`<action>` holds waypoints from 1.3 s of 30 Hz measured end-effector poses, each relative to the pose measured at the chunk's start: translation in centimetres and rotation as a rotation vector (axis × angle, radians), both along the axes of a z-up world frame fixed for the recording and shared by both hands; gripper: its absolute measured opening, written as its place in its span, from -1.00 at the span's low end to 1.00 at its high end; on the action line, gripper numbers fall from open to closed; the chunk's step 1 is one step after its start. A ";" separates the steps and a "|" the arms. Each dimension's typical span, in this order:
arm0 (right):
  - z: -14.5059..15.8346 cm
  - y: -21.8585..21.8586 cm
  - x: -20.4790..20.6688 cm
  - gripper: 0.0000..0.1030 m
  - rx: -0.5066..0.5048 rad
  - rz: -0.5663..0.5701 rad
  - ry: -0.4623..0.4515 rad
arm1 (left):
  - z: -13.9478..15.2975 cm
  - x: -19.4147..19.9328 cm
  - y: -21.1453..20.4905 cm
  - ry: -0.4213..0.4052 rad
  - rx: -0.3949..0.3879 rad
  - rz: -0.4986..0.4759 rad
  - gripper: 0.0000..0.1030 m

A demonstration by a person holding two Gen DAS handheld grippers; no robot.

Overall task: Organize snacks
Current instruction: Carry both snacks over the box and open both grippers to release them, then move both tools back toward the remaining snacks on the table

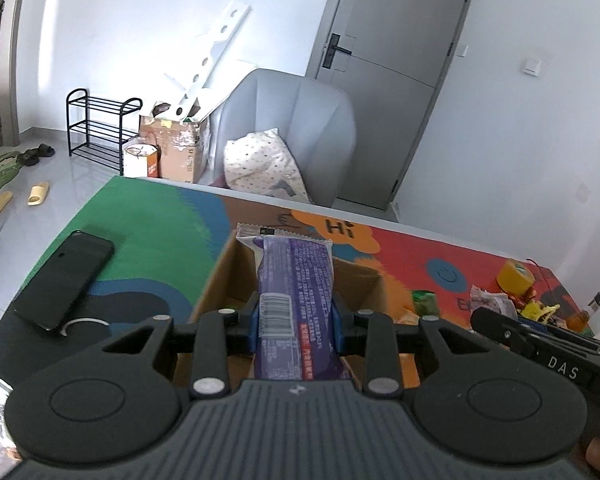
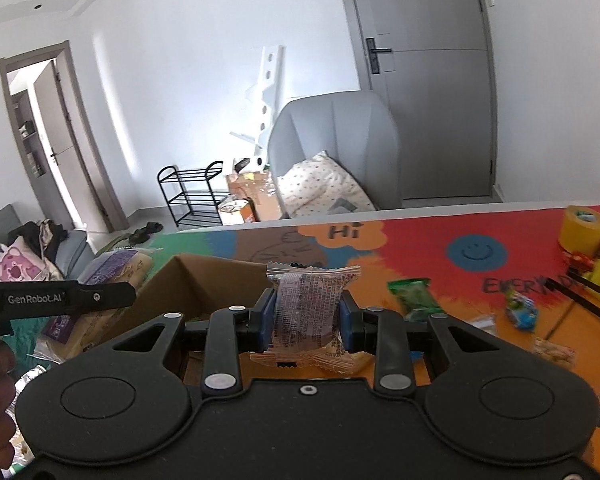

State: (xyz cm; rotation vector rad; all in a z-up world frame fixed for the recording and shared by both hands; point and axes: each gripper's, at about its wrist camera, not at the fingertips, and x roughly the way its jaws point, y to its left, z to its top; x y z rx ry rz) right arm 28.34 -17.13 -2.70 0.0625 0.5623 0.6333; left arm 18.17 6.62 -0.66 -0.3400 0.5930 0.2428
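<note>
My left gripper (image 1: 296, 320) is shut on a long purple snack packet (image 1: 294, 276) that sticks out forward over an open cardboard box (image 1: 216, 280) on the colourful table mat. In the right wrist view my right gripper (image 2: 307, 316) is shut on a small clear wrapped snack (image 2: 310, 304), held above the table beside the same cardboard box (image 2: 172, 284). The left gripper's body (image 2: 60, 298) shows at the left edge there, with its purple packet (image 2: 112, 266) seen from the side. The right gripper's body (image 1: 540, 340) shows at the right of the left wrist view.
A black phone (image 1: 66, 280) lies left of the box. Loose snacks lie on the mat: a green packet (image 2: 414, 298), a blue-green one (image 2: 522, 310), others near a yellow tape roll (image 2: 582, 230). A grey armchair (image 1: 296, 128) with a pillow stands behind the table's far edge.
</note>
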 end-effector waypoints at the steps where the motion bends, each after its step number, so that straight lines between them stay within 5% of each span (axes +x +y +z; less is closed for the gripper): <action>1: 0.0 0.4 0.0 -0.41 0.000 0.005 0.000 | -0.1 -0.1 0.3 0.002 -0.002 0.004 -0.38; 19: 0.3 5.9 0.8 -0.41 0.017 0.100 0.009 | -1.3 0.3 3.3 0.008 -0.036 0.034 -0.20; 24: 0.8 6.2 0.8 0.05 0.055 0.120 -0.006 | -1.6 0.1 3.4 0.018 -0.028 0.062 0.17; 30: 0.6 4.1 0.9 0.27 0.066 0.072 0.017 | -1.4 0.0 3.2 0.011 0.004 0.099 0.69; 39: -0.1 1.0 0.9 0.45 0.068 0.001 0.036 | -1.7 0.1 1.9 0.044 0.003 0.063 0.84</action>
